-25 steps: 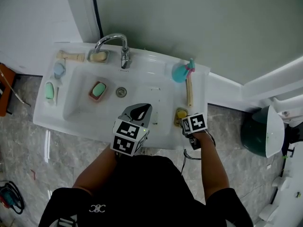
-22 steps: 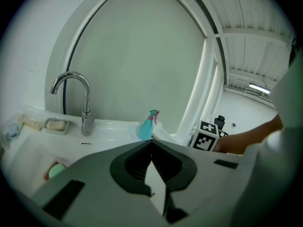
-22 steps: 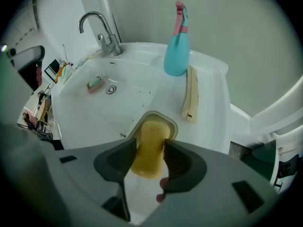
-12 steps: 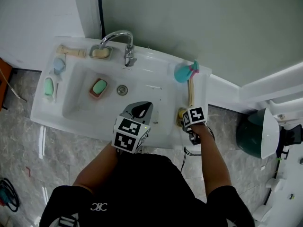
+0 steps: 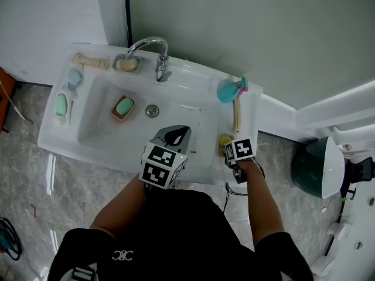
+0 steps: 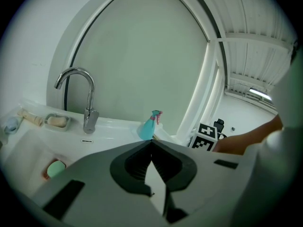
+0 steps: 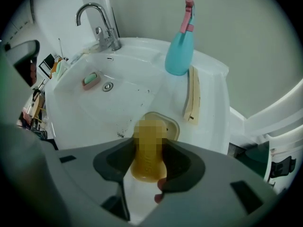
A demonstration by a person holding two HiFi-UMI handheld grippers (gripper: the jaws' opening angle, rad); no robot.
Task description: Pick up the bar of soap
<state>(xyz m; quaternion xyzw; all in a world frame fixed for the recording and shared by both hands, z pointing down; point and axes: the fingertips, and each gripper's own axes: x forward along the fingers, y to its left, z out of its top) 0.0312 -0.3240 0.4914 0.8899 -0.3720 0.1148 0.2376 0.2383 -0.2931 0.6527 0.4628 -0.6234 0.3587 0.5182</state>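
The jaws of the right gripper (image 7: 147,161) are closed on the yellow bar of soap (image 7: 147,157), one pad pressing each of its long sides. The bar's long axis runs along the jaws. Its far end points away from the camera toward the faucet (image 7: 102,25), and its near end sits deep between the pads. That far end overlaps the pale soap dish (image 7: 173,125) on the counter (image 7: 208,126). Whether it touches the dish cannot be told.

The jaws of the left gripper (image 6: 151,142) are shut tip to tip with nothing between them. They are held over the front of the basin (image 5: 99,122), on the near side from the faucet.

Beyond the dish a pale wooden stick (image 7: 191,96) lies lengthwise on the counter. Its far end is just beside an upright teal spray bottle (image 7: 180,51), which stands to the right of the faucet. A green soap (image 5: 123,106) rests in a pink holder inside the basin, in front of the faucet and well apart from both grippers.

The right gripper view alone shows the grip on the bar and the dish beneath it. From the head view only a sliver of yellow peeks out beside the marker cube (image 5: 243,149). The left gripper view shows that cube from the side, but not the bar.
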